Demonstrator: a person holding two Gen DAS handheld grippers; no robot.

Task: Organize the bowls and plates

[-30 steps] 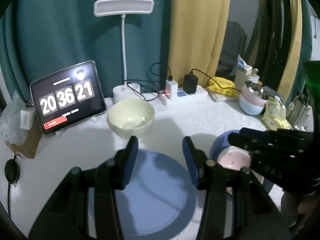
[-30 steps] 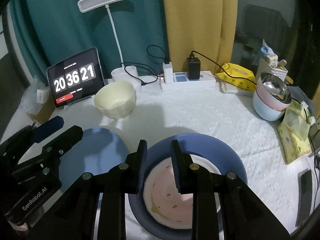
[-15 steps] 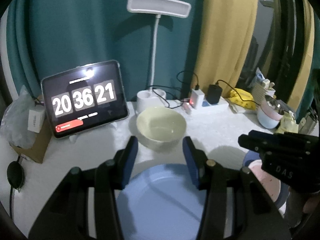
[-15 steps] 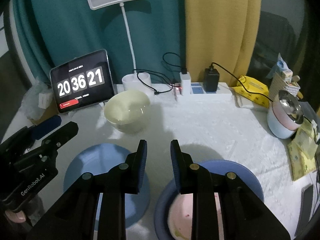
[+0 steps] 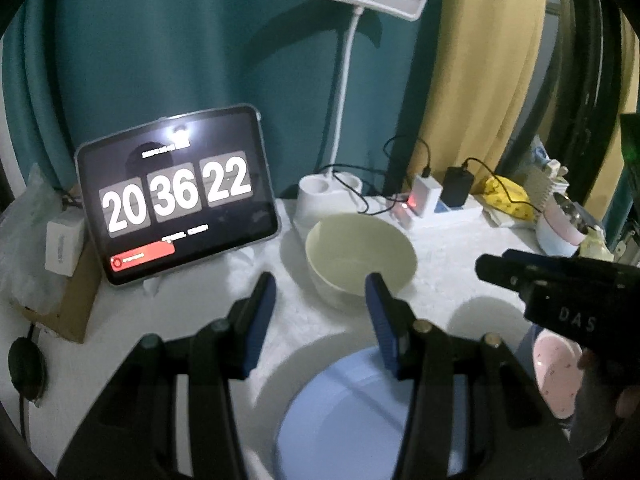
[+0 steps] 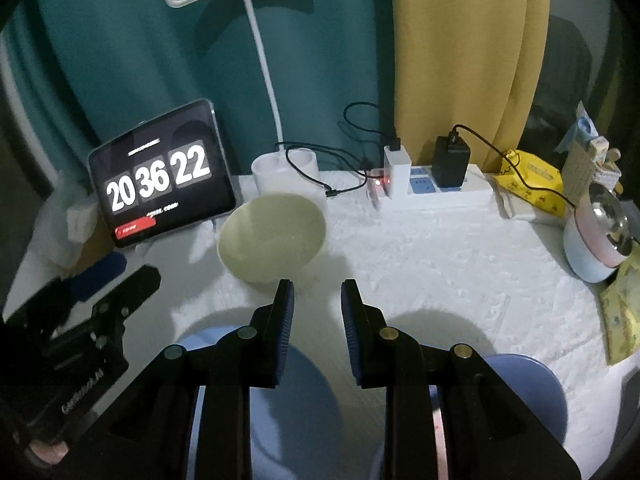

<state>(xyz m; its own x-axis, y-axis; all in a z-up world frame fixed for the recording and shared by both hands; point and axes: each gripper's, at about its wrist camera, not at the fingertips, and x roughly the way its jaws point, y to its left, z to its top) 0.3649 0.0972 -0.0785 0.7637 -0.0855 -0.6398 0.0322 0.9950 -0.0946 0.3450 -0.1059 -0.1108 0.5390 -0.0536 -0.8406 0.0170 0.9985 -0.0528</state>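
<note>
The cream bowl (image 6: 272, 236) stood alone toward the far side of the white table (image 6: 440, 256), just in front of the lamp base (image 6: 284, 174) and to the right of the tablet clock (image 6: 160, 172), and both grippers were pointed at it, which suggests it was the next piece to be collected. The left gripper (image 5: 320, 312) was unclenched with nothing between its blue pads (image 5: 260, 320), its right finger overlapping the bowl's near rim in that view, though contact could not be confirmed. The right gripper (image 6: 316, 320) was opening and also held nothing, its tips just short of the bowl. Near the person, the pale blue plate (image 5: 360, 412) lay flat below the left gripper, and to its right the pink plate (image 5: 556, 376) sat inside the dark blue dish (image 6: 528, 392), probably a stack already begun. The pastel bowls (image 6: 592, 240) at the far right edge were nested, well apart from the working area.
</note>
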